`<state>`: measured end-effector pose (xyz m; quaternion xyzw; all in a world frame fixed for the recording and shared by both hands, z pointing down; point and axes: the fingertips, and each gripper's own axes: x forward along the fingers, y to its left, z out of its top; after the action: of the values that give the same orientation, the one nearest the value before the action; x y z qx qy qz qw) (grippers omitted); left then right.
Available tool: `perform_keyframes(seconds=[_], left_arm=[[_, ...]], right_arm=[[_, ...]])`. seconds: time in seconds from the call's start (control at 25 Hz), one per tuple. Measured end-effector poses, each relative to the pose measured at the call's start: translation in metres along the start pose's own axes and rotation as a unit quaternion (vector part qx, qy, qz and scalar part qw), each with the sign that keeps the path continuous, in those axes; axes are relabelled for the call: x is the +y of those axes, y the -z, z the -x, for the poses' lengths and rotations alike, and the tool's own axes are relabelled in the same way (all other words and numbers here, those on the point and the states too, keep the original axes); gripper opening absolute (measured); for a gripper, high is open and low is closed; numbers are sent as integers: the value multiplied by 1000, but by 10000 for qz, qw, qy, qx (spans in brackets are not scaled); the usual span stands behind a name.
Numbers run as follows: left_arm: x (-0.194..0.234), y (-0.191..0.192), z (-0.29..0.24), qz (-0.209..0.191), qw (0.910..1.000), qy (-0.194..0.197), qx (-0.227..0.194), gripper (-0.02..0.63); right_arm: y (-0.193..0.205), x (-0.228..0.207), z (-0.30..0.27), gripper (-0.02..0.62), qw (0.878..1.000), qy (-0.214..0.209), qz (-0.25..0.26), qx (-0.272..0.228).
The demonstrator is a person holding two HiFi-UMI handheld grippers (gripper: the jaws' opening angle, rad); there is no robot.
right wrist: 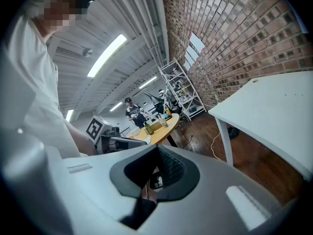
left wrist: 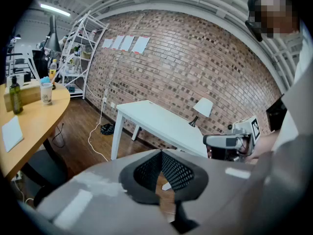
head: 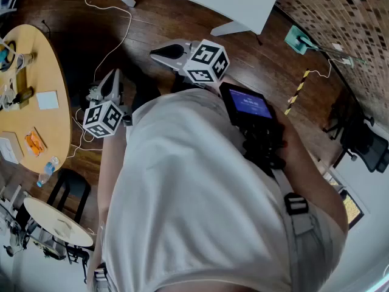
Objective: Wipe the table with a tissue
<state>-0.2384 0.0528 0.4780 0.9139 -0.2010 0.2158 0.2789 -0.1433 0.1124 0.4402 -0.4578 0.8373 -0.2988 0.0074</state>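
L claw [left wrist: 160, 153] is shut tight, nothing in it. R claw [right wrist: 155, 150] is shut too, empty. Both are over the wood floor [head: 152, 17]. The round table [head: 56, 129] is off to L claw's left, w/ a white sheet [head: 47, 100] on it, maybe the tissue, well apart from both.

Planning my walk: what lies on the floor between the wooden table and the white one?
A white cable trails across the floor, in the head view; the left gripper view adds a dark bundle.

Right gripper [right wrist: 149, 192] jaws seemingly closed, white table [right wrist: 274, 106] beyond
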Motion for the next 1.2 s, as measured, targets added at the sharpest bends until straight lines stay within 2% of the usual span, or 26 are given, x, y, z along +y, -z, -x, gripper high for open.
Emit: perform_keyframes(seconds=[0.24, 0.36, 0.56, 0.72, 0.92, 1.08, 1.2], left_arm=[[11, -16, -12, -80, 9997, 222, -13, 6], [38, -31, -16, -201, 9993, 330, -8, 6], [100, -48, -2, -142, 9992, 386, 2, 6], [161, -44, 13, -300, 9993, 191, 70, 6], [231, -29, 46, 5, 9999, -104, 115, 6], [275, -16, 69, 18, 9993, -334, 187, 6], [307, 0, 91, 29, 9973, -666, 316, 7]], right_arm=[[-16, -5, -13, 8, 9999, 108, -57, -21], [-27, -12, -39, 8, 9997, 215, -87, -94], [-39, -6, -95, 8, 9993, 375, -91, 25], [-47, -1, -147, 8, 9992, 281, 40, 267], [-49, 5, -197, 8, 9986, 171, 102, 500], [-48, 13, -232, 8, 9975, 28, 107, 701], [-47, 24, -257, 8, 9960, -199, 132, 867]])
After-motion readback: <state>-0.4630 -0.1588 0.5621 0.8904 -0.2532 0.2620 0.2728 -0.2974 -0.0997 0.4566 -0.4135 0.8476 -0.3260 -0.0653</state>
